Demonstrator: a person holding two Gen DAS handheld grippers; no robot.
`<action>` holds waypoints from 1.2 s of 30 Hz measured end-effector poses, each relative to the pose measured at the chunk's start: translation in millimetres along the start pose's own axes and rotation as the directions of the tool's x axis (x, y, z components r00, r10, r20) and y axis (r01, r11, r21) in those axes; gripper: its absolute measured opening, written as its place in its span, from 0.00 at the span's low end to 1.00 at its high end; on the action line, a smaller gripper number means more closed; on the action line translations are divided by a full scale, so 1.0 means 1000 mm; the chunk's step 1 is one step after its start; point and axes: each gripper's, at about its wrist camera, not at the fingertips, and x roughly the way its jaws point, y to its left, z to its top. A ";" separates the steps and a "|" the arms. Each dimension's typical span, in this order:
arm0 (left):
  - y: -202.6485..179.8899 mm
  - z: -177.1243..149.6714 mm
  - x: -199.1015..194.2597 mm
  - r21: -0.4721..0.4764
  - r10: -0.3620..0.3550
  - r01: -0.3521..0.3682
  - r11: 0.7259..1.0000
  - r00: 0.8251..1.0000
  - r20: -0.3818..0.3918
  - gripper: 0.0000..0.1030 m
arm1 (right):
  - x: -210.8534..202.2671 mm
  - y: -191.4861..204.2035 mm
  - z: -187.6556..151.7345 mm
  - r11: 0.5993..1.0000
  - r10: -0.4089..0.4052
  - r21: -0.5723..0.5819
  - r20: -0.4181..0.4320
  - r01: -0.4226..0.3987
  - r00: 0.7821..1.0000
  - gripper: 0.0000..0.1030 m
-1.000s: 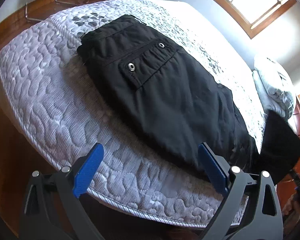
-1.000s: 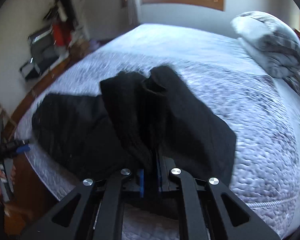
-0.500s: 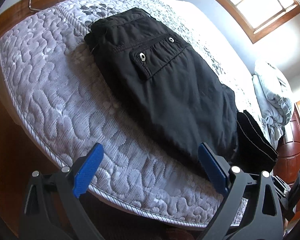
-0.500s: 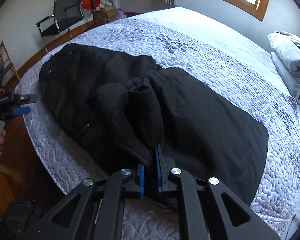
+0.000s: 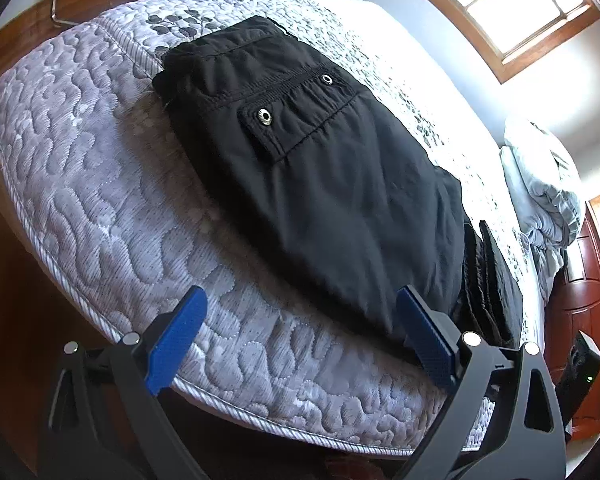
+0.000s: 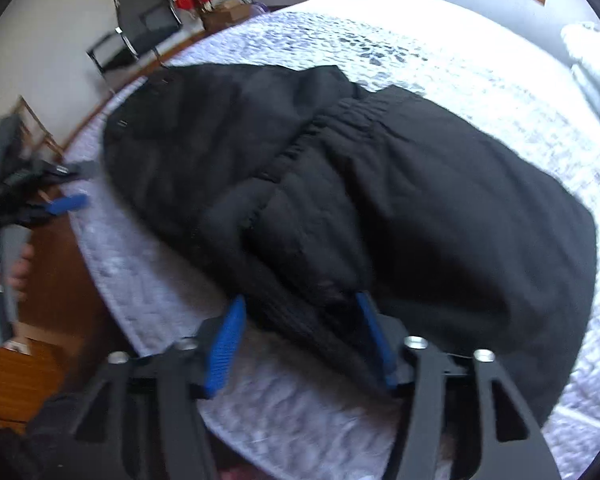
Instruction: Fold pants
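Right gripper (image 6: 300,340) fingers opening, pants (image 6: 340,200) hem between, blurry; left gripper (image 5: 300,340) wide, empty, over bed (image 5: 100,160).

Bright daylight from window (image 5: 512,8), glare on mattress (image 6: 440,40), right view motion-blurred, fisheye-bent edges

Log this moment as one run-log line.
step: leg fold laid | right gripper: jaws opening, black pants fabric between them | left gripper: open, empty, at mattress edge
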 end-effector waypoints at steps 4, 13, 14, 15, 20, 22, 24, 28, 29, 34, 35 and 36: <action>0.000 -0.002 0.005 -0.004 0.002 -0.002 1.000 1.000 -0.009 0.93 | -0.015 0.008 -0.002 1.000 -0.020 -0.011 0.060 0.021 0.998 0.67; 0.000 -0.004 0.009 -0.008 -0.006 0.006 1.000 1.000 -0.014 0.93 | -0.007 0.020 0.011 0.985 -0.145 -0.081 0.103 0.154 0.984 0.49; 0.000 -0.003 0.008 -0.004 -0.005 0.005 1.000 1.000 -0.013 0.93 | -0.005 0.019 0.012 0.986 -0.141 -0.072 0.097 0.149 0.985 0.45; 0.000 -0.003 0.008 0.002 -0.002 0.002 1.000 1.000 -0.011 0.93 | -0.003 0.014 0.014 0.990 -0.126 -0.052 0.086 0.131 0.988 0.39; 0.001 -0.004 0.009 0.010 0.006 -0.006 1.000 1.000 -0.011 0.94 | -0.001 0.006 0.018 0.999 -0.037 -0.009 0.079 0.038 0.996 0.14; 0.003 -0.004 0.011 0.002 0.003 -0.003 1.000 1.000 -0.018 0.94 | -0.004 0.009 0.019 1.000 -0.012 -0.016 0.082 0.014 0.997 0.11; 0.004 -0.005 0.014 -0.004 0.000 0.000 1.000 1.000 -0.023 0.94 | -0.012 0.013 0.021 0.999 0.011 -0.031 0.110 -0.008 0.994 0.11; 0.004 -0.006 0.016 -0.005 -0.002 0.002 1.000 1.000 -0.025 0.94 | -0.016 0.022 0.026 0.997 0.054 -0.054 0.120 -0.047 0.991 0.11; 0.004 -0.005 0.017 -0.003 -0.001 0.001 1.000 1.000 -0.026 0.94 | -0.011 0.024 0.026 0.997 0.047 -0.061 0.109 -0.041 0.993 0.11; 0.002 -0.005 0.017 -0.006 -0.003 0.003 1.000 1.000 -0.027 0.94 | 0.015 0.025 0.018 0.998 0.032 -0.062 0.050 -0.029 0.998 0.11; 0.002 -0.004 0.017 -0.006 -0.001 0.001 1.000 1.000 -0.027 0.94 | 0.017 0.025 0.017 0.998 0.034 -0.057 0.049 -0.031 0.998 0.11; 0.002 -0.004 0.017 -0.006 -0.001 0.001 1.000 1.000 -0.027 0.94 | 0.018 0.024 0.017 0.998 0.039 -0.048 0.046 -0.037 0.998 0.12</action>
